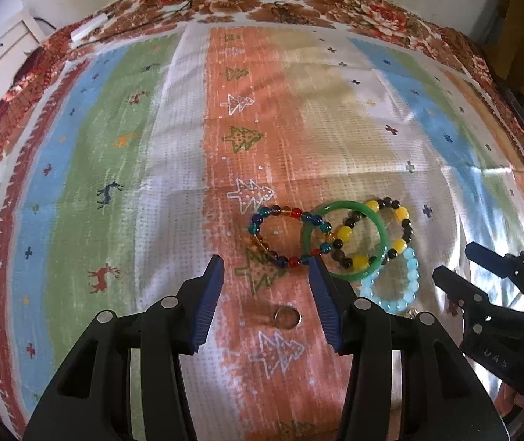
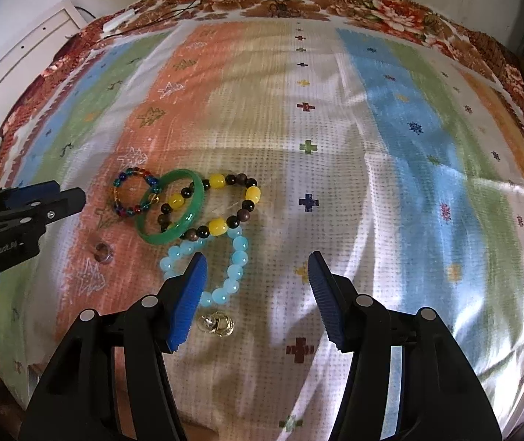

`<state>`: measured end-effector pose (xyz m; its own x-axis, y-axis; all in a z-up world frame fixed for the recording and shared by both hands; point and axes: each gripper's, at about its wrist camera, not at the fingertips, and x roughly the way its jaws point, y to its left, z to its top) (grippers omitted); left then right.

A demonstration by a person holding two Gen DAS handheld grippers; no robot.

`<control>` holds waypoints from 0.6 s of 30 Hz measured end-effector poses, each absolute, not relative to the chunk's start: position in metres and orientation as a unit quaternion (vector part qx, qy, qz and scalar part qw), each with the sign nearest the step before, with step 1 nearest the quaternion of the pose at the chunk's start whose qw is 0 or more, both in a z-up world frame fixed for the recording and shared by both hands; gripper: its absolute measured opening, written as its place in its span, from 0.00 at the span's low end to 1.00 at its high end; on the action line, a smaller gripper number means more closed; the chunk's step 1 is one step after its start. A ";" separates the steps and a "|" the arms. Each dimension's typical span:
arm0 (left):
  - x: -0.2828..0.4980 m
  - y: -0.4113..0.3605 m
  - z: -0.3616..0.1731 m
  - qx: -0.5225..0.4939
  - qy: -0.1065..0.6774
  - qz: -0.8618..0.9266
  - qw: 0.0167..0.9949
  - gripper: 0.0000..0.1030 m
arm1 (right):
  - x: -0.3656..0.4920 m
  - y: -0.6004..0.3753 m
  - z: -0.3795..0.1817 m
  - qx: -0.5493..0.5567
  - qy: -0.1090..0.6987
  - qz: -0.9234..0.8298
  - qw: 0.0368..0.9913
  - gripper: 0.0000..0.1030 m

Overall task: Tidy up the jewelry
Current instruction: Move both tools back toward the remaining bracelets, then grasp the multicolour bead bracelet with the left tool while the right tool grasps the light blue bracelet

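Four bracelets lie overlapping on the striped cloth (image 1: 173,169): a multicolour bead bracelet (image 1: 296,213), a green bangle (image 1: 346,205), a yellow-and-dark bead bracelet (image 1: 372,205) and a pale blue bead bracelet (image 1: 410,275). A small ring (image 1: 288,309) lies on the cloth below the gap of my left gripper (image 1: 267,268), which hovers open with nothing between its pads. The right wrist view shows the same bangle (image 2: 159,237), blue bracelet (image 2: 239,244) and ring (image 2: 97,248). A gold trinket (image 2: 217,323) lies near my right gripper (image 2: 256,268), which is open and holds nothing.
A floral cloth (image 1: 383,14) edges the table at the back, where thin black cables (image 1: 188,3) and a white object (image 1: 85,29) lie. A white cabinet (image 2: 22,44) stands at the far left. The two grippers hang side by side over the jewelry.
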<state>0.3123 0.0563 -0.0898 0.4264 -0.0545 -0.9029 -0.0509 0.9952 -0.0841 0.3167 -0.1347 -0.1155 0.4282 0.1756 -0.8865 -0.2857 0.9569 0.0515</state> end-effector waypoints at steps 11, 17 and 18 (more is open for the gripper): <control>0.339 0.065 -0.113 -0.051 0.553 0.008 0.831 0.47 | 0.333 -0.125 -0.140 -0.074 0.540 0.127 0.829 0.55; 0.349 0.063 -0.123 -0.045 0.561 0.008 0.827 0.46 | 0.341 -0.120 -0.151 -0.084 0.547 0.126 0.823 0.55; 0.349 0.063 -0.125 -0.043 0.562 0.009 0.826 0.46 | 0.342 -0.119 -0.152 -0.088 0.546 0.126 0.823 0.55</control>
<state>0.3494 0.0632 -0.1252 0.3672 -0.0332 -0.9295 -0.0642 0.9961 -0.0610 0.3418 -0.1187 -0.1517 0.3710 0.1119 -0.9219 -0.3031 0.9529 -0.0064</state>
